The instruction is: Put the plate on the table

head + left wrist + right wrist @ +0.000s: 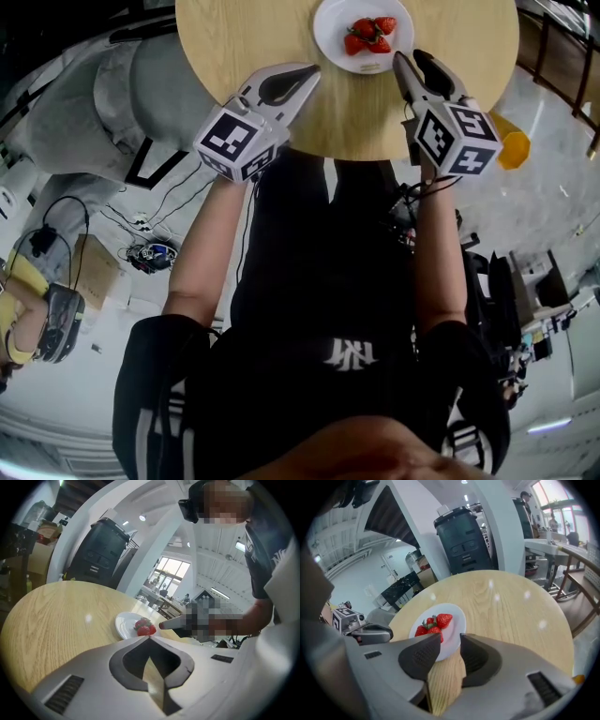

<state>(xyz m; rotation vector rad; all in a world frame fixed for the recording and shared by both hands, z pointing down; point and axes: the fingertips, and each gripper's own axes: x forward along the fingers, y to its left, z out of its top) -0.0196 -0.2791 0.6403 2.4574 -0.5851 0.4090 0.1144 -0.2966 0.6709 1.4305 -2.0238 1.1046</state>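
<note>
item: white plate (pixel 330 26) bearing strawberries (pixel 368 36), resting flat on the round wooden table (pixel 244 47) toward its near edge; being round, it offers no long axis, only a rim. right gripper (pixel 409 58): jaws parted, pads pressing on nothing, the plate's rim just ahead of the tips and slightly to their left (clearly the nearer tool); left gripper (pixel 307 75): jaws brought together on nothing, off the plate's left side and apart from it. the right gripper view alone shows bare wood in the gap between its jaws with the rim at their mouth, which the head view cannot resolve; the placing looks done.
</note>
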